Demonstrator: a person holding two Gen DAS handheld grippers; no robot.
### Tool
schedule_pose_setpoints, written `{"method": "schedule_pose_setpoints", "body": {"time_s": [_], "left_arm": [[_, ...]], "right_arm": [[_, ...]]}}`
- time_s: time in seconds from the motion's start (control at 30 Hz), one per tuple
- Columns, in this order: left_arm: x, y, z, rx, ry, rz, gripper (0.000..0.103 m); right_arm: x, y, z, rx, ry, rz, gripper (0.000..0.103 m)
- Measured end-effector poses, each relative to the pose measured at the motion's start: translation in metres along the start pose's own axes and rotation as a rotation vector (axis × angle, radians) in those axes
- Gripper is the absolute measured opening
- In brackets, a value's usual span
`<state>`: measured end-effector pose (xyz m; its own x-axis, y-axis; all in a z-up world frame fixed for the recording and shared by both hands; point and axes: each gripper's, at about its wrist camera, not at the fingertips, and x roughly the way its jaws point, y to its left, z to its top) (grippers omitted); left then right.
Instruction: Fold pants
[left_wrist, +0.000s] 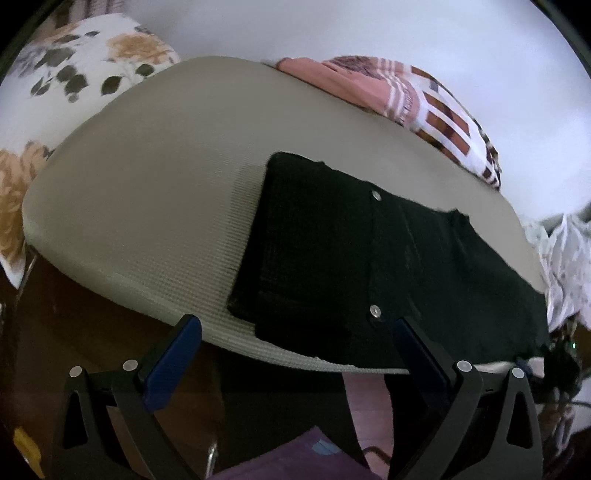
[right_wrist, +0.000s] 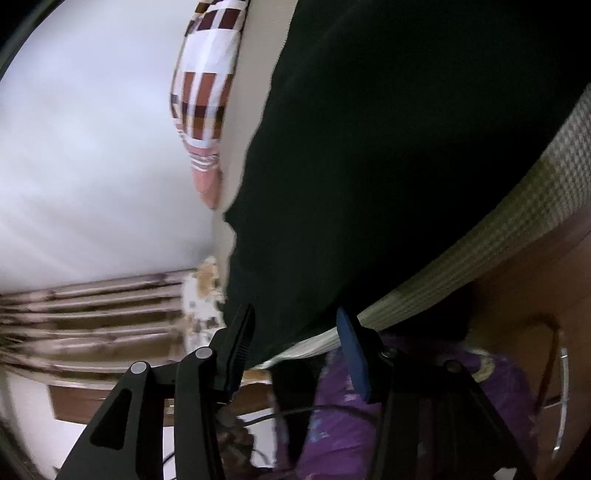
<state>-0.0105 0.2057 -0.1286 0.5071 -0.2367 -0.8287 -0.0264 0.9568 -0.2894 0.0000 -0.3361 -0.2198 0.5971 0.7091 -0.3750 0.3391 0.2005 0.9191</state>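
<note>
Black pants (left_wrist: 351, 254) lie folded flat on a grey ribbed mat (left_wrist: 155, 177), towards its right side, with two metal rivets showing. My left gripper (left_wrist: 295, 325) is open and empty, hovering at the mat's near edge just in front of the pants. In the right wrist view the pants (right_wrist: 388, 147) fill the upper right, on the same mat (right_wrist: 480, 236). My right gripper (right_wrist: 295, 325) is open, its fingers either side of the pants' near edge, not closed on the cloth.
A floral pillow (left_wrist: 85, 62) lies at the far left and a checked brown-and-white cloth (left_wrist: 436, 107) at the far right of the mat. A white wall stands behind. Purple fabric (right_wrist: 406, 406) and a wooden drawer front (right_wrist: 535, 314) are below.
</note>
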Motion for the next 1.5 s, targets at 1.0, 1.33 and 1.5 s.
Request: {"method": "schedule_pose_setpoints", "body": {"time_s": [1.0,1.33,1.5], "left_arm": [[0.01,0.01,-0.001,-0.042,0.015,0.004,0.103],[0.013,0.017,0.001,-0.021,-0.006,0.092,0.103],[0.013,0.02,0.003,-0.007,-0.035,0.125,0.103]], "right_arm": [[0.016,0.116,-0.032,-0.556,0.201,-0.261,0.057],[0.149,0.226,0.013,-1.243,0.12,-0.468,0.052],[0.209,0.222,0.038,-1.298,0.208,-0.54,0.049]]}}
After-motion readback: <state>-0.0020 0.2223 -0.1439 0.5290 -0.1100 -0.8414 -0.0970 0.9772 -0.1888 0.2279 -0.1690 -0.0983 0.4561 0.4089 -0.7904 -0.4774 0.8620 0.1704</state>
